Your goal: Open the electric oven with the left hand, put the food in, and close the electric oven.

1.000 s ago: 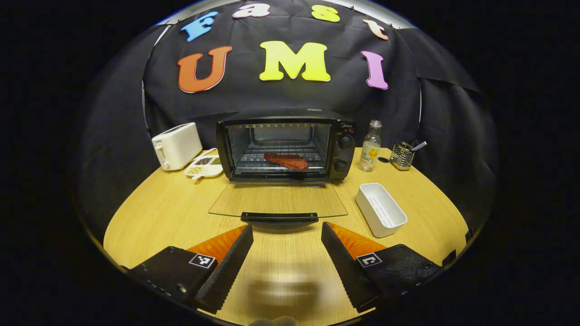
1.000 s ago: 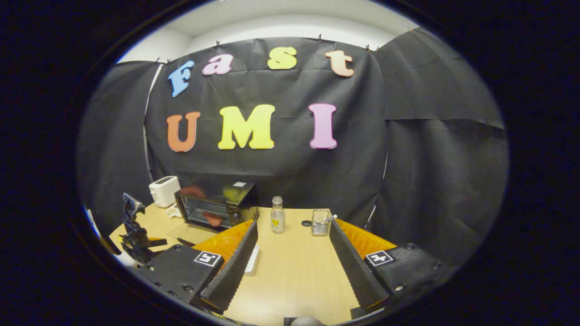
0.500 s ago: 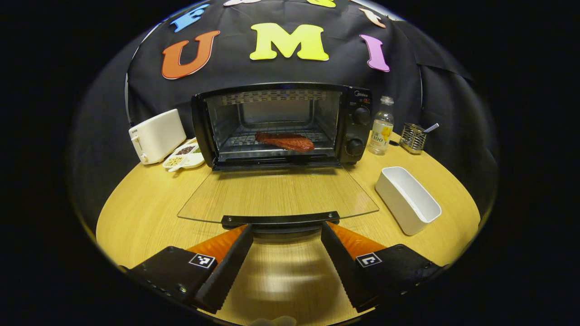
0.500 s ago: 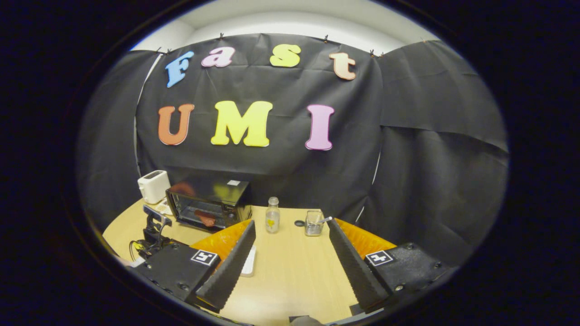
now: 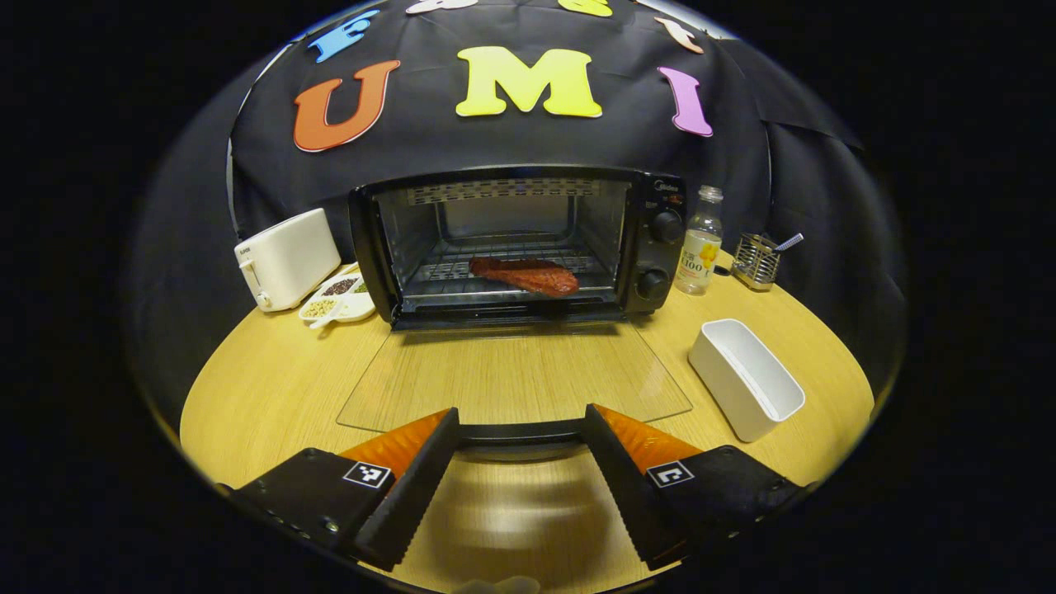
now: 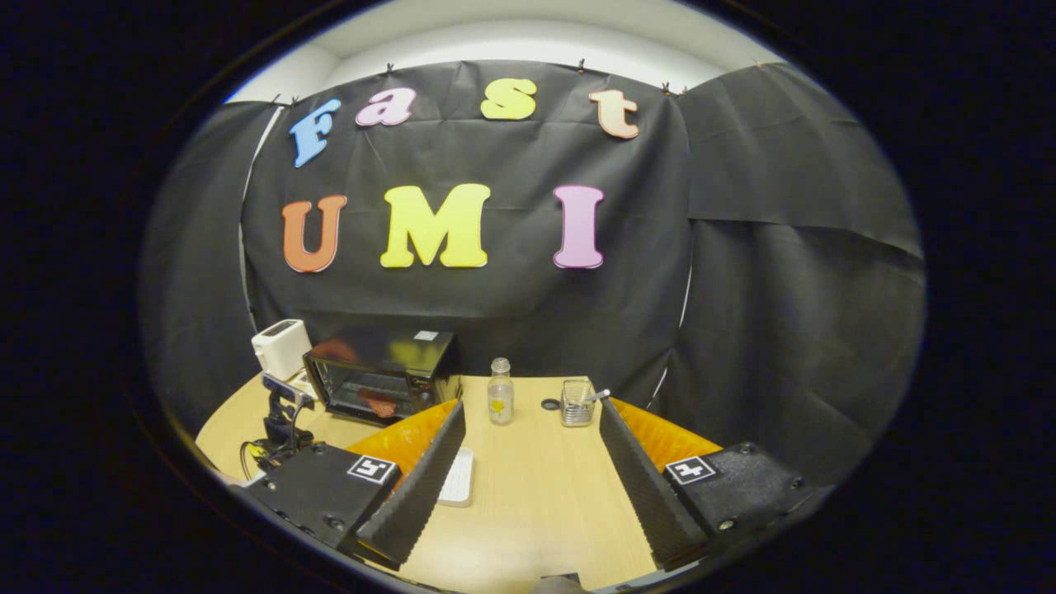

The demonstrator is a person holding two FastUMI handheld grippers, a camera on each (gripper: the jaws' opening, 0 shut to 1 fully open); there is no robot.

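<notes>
The lowered glass door (image 5: 511, 375) fronts the oven mouth (image 5: 503, 247), white tray (image 5: 747, 379) just beside.

Black electric oven (image 5: 511, 247), reddish-brown food (image 5: 525, 275) (glossy), white toaster (image 5: 285, 257), yellow-wood table (image 5: 272, 388).

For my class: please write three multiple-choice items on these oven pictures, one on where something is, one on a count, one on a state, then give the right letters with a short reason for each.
1. Where is the piece of meat?
A. in the white tray
B. on the rack inside the oven
C. on the toaster

2. How many round knobs does the oven have on its front?
A. two
B. four
C. none

3. How does the glass oven door stand?
A. shut upright
B. folded down flat, open
C. taken off

Answers:
1 B, the meat lies on the wire rack in the chamber.
2 A, one knob sits above the other on the panel.
3 B, the door lies level over the table, its handle between the open fingers of the left gripper.
</notes>
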